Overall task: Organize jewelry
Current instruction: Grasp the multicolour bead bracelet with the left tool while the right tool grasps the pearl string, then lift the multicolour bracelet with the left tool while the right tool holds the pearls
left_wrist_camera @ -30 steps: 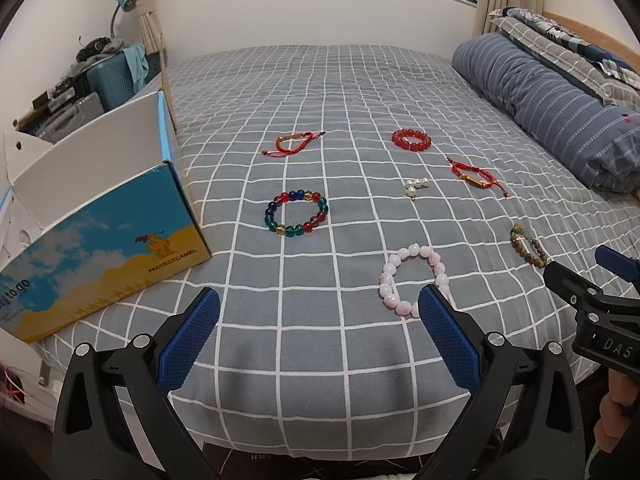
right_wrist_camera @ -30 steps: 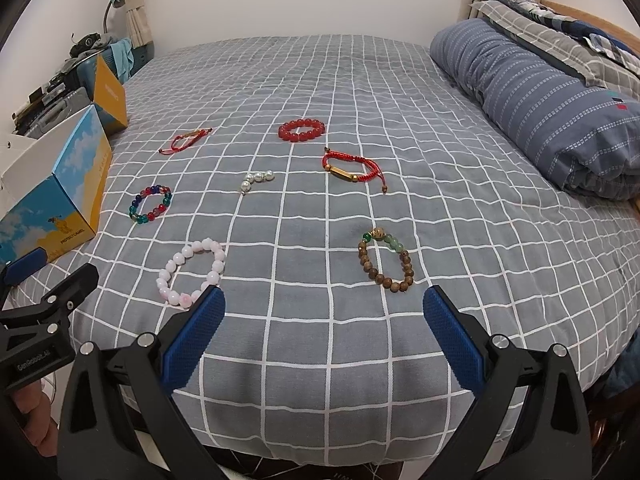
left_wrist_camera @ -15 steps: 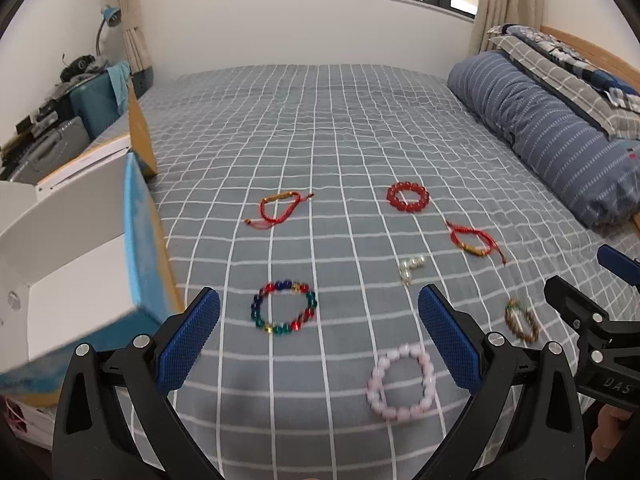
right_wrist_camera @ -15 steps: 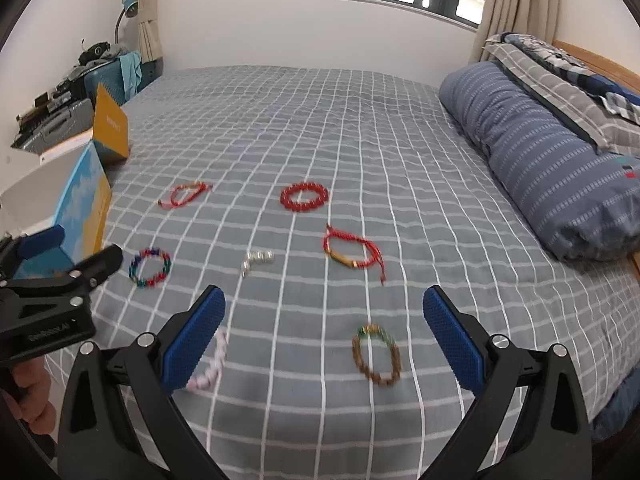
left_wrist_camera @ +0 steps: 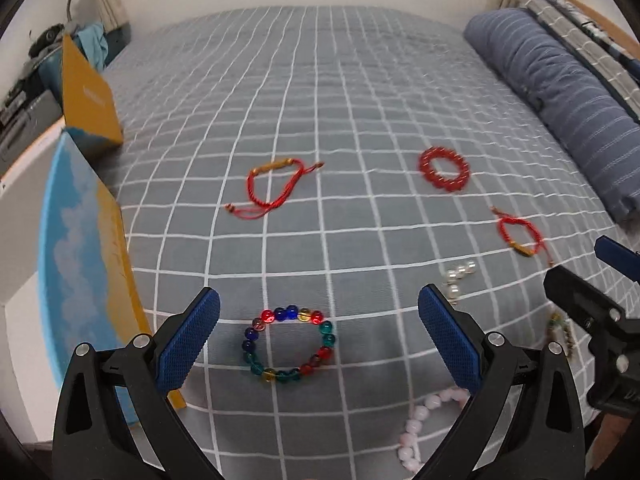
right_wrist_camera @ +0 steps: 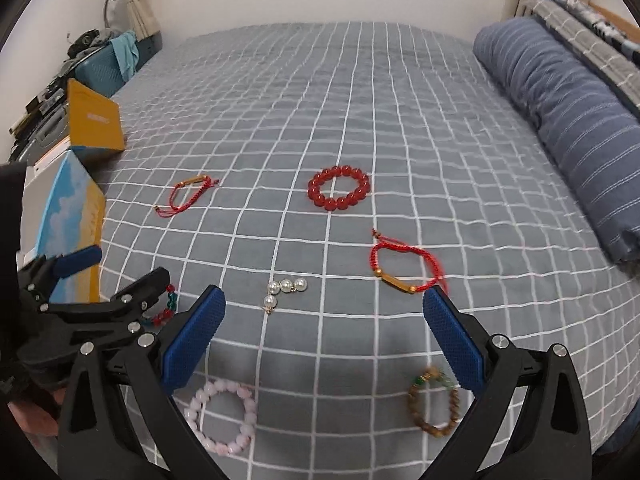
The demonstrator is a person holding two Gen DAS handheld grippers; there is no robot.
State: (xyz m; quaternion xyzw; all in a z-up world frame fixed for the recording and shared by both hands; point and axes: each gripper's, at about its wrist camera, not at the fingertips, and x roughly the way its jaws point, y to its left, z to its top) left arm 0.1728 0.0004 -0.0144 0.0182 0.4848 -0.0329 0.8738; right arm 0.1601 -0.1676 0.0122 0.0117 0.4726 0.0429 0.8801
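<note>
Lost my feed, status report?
Left gripper and right gripper open, empty. Multicolour bead bracelet between left fingers, on bed. Nothing blocking.

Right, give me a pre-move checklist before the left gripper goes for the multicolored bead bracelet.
1. Left gripper open wide enough: ok, the jaws stand apart with nothing between them.
2. Multicolored bracelet lined up: ok, it lies on the bed between the two fingers in the left wrist view.
3. Bracelet free of neighbours: ok, the pink bracelet and the pearl piece lie apart from it.
4. Box within reach for the drop: cannot tell, it stands just left of the bracelet, but its inside is not visible.
5. Right gripper out of the way: ok, open, empty, pointed near the pearls.
6. Height above the bed: cannot tell.
</note>
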